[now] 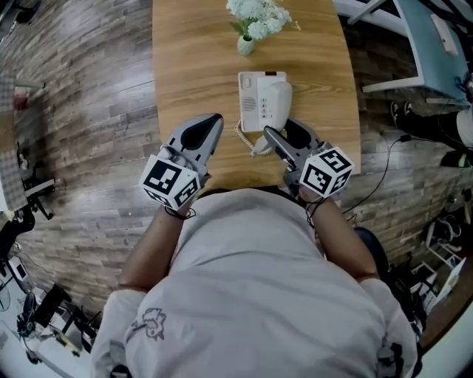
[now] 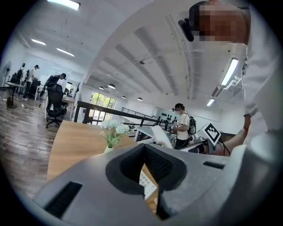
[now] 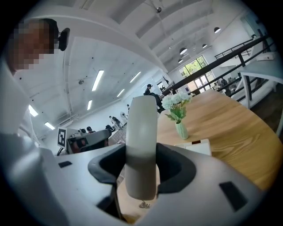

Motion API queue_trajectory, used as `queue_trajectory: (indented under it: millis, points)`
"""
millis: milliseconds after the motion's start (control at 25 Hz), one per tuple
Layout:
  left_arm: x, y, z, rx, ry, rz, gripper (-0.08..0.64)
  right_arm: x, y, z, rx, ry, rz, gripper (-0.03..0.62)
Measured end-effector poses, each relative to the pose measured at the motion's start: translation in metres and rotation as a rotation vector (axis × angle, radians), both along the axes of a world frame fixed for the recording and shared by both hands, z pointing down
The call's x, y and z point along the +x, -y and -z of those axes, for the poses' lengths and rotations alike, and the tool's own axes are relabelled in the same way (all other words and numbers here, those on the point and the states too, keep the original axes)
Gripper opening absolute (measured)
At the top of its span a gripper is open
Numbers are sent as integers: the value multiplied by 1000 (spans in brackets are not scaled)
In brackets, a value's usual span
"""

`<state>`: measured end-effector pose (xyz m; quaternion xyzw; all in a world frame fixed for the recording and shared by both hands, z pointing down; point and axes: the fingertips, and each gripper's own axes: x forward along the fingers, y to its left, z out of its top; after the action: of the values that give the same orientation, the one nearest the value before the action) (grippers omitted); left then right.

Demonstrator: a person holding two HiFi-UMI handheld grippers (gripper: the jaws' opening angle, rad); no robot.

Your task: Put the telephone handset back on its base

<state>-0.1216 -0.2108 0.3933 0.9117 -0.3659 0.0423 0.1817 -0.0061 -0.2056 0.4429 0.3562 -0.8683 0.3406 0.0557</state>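
The white telephone base (image 1: 250, 96) lies on the wooden table (image 1: 192, 74), its keypad up. My right gripper (image 1: 281, 138) is shut on the white handset (image 1: 278, 103), which overlaps the base's right side in the head view. In the right gripper view the handset (image 3: 141, 145) stands upright between the dark pads (image 3: 173, 167), with the base (image 3: 196, 146) beyond it. A coiled cord (image 1: 246, 137) hangs at the base's near end. My left gripper (image 1: 209, 127) hovers left of the base with its jaws together and nothing in them; its view shows the jaw tips (image 2: 145, 152) meeting.
A small vase of white flowers (image 1: 255, 22) stands at the table's far edge behind the phone. The table's near edge runs just under both grippers. Chairs, desks and cables stand on the wood floor (image 1: 89, 111) around; other people are far off.
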Motion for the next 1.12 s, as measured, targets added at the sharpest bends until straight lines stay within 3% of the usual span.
queue_trajectory:
  millis: [400,1120]
  points:
    - [-16,19,-38,-55,-7,-51,5,-19,24,-62,-88,-86,-47,221]
    - [-18,46,-116,-146,54,-104,5,-28,59,-154,-245,-289,-103,221]
